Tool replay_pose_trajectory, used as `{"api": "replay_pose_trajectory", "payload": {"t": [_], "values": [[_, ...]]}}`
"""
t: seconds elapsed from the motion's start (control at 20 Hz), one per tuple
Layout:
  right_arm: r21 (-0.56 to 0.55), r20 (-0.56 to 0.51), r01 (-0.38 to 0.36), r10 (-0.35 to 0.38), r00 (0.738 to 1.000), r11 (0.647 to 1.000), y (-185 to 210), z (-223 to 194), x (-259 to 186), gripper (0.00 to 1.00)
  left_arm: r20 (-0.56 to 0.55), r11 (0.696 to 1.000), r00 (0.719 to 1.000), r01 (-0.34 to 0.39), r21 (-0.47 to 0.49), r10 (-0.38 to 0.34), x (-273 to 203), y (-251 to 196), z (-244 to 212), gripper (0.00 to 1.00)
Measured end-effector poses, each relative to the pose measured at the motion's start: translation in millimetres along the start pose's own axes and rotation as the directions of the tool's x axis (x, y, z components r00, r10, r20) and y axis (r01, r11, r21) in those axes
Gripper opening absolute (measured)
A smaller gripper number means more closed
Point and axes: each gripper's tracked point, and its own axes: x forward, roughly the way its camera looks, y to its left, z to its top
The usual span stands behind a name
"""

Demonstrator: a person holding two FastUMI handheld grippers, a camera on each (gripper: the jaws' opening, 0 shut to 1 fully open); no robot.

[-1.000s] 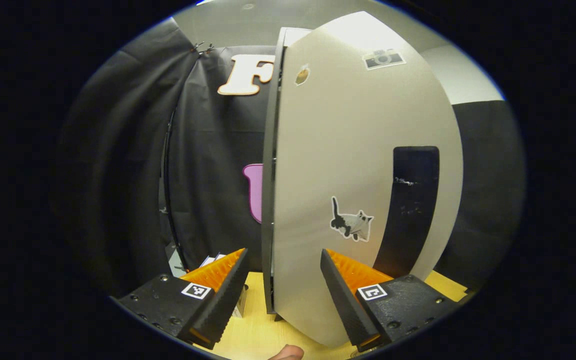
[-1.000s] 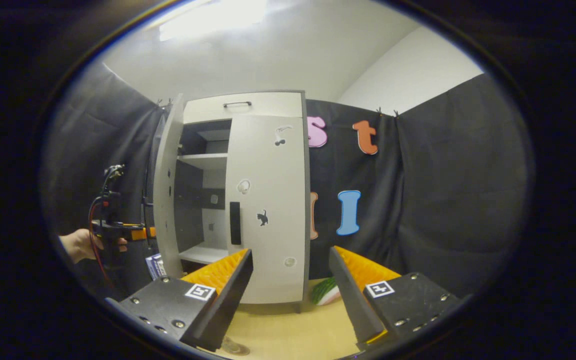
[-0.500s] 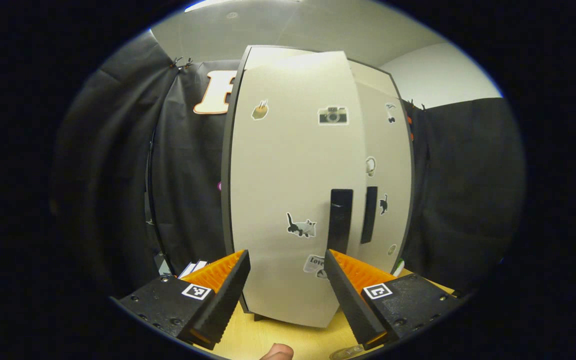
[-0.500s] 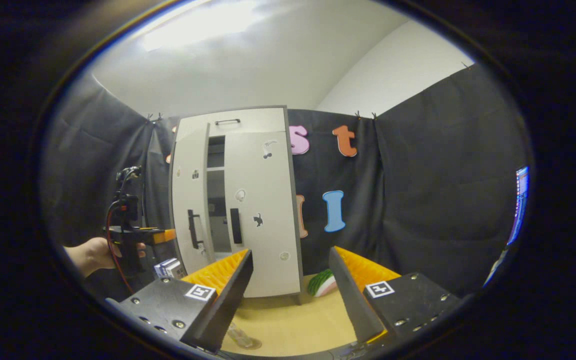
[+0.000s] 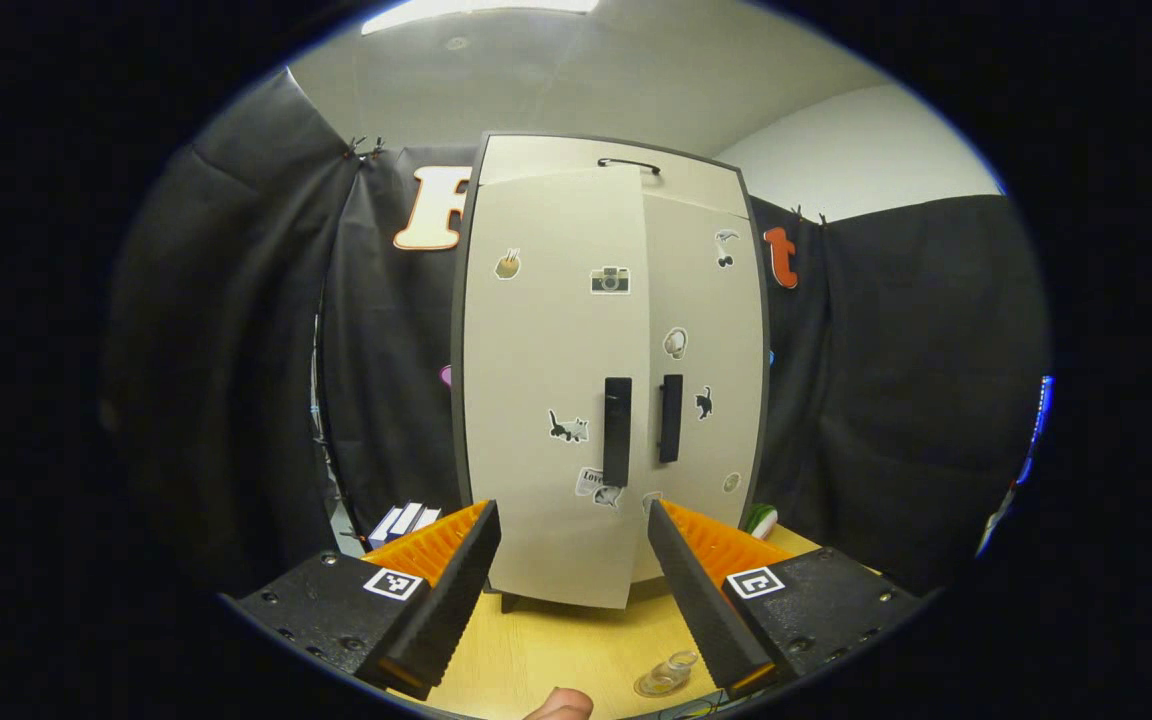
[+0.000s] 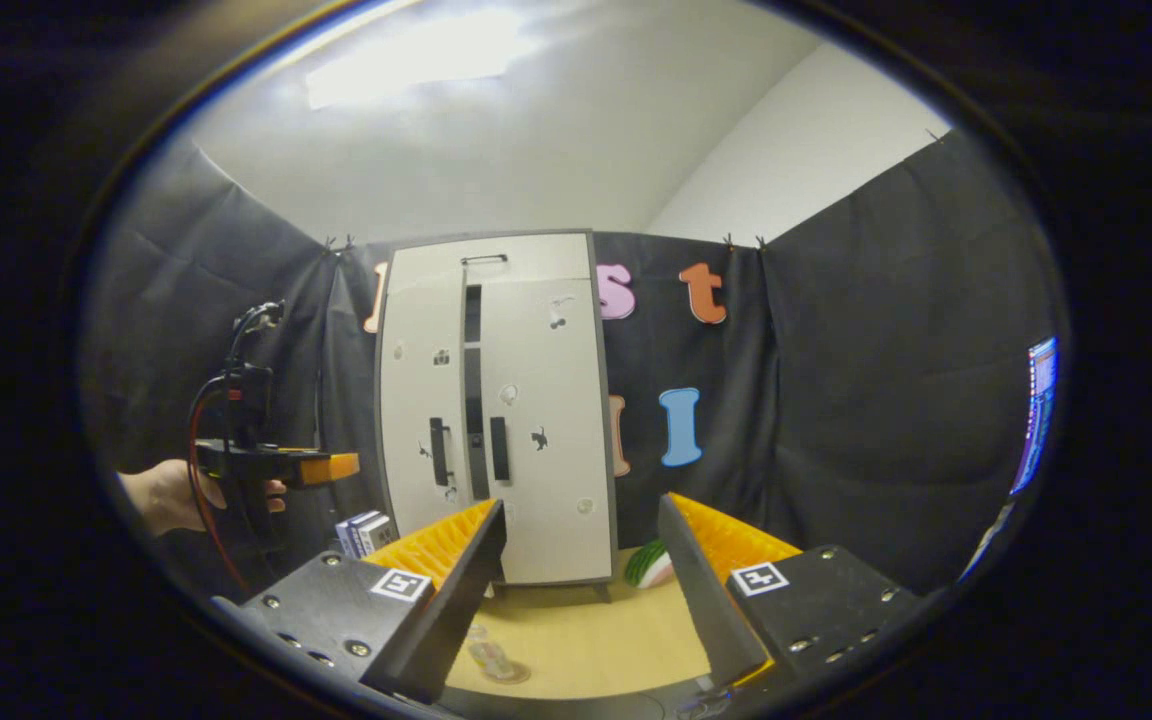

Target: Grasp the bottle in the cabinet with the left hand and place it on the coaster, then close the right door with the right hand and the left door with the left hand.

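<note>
The white cabinet (image 5: 576, 400) stands at the back of the wooden table. Its right door (image 5: 706, 380) is flush. In the right gripper view the left door (image 6: 426, 400) stands slightly ajar, with a narrow dark gap (image 6: 473, 390) beside it. A small clear bottle (image 5: 671, 670) stands upright on the table in front, also seen at the bottle (image 6: 489, 655) with a pale round coaster (image 6: 511, 676) under it. My left gripper (image 5: 571, 600) is open and empty, well short of the doors. My right gripper (image 6: 581, 590) is open and empty too. A hand holds the left gripper (image 6: 348, 466) left of the cabinet.
Blue and white boxes (image 6: 366, 530) lie left of the cabinet's foot. A green melon-slice toy (image 6: 648, 565) sits at its right foot. Black cloth walls close in behind and on both sides. Light wooden table (image 6: 596, 640) stretches between the grippers and the cabinet.
The left door has swung from wide open to nearly shut. My left gripper has drawn back from it, so the whole cabinet front now shows. The right gripper has backed off slightly.
</note>
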Motion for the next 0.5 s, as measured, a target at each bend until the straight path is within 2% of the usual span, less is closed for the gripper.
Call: {"api": "replay_pose_trajectory", "payload": {"t": [0.2, 0.3, 0.35, 0.5], "values": [[0.008, 0.003, -0.028, 0.028, 1.000, 1.000, 5, 1, 1, 0.94, -0.020, 0.999, 1.000, 0.010, -0.046, -0.011, -20, -10, -5, 0.95], [-0.002, 0.003, -0.034, 0.034, 0.999, 0.999, 2, 0, 7, 0.91, -0.035, 0.999, 0.999, -0.001, -0.036, -0.001, -25, -9, -7, 0.95], [-0.007, 0.001, -0.033, 0.033, 0.999, 0.999, 0, -1, 10, 0.94, -0.041, 1.000, 0.999, -0.006, -0.031, 0.005, -28, -9, -8, 0.96], [-0.031, -0.004, -0.030, 0.030, 1.000, 0.999, -4, -5, 18, 0.94, -0.044, 1.000, 0.999, 0.001, -0.029, -0.003, -31, -13, -10, 0.95]]}}
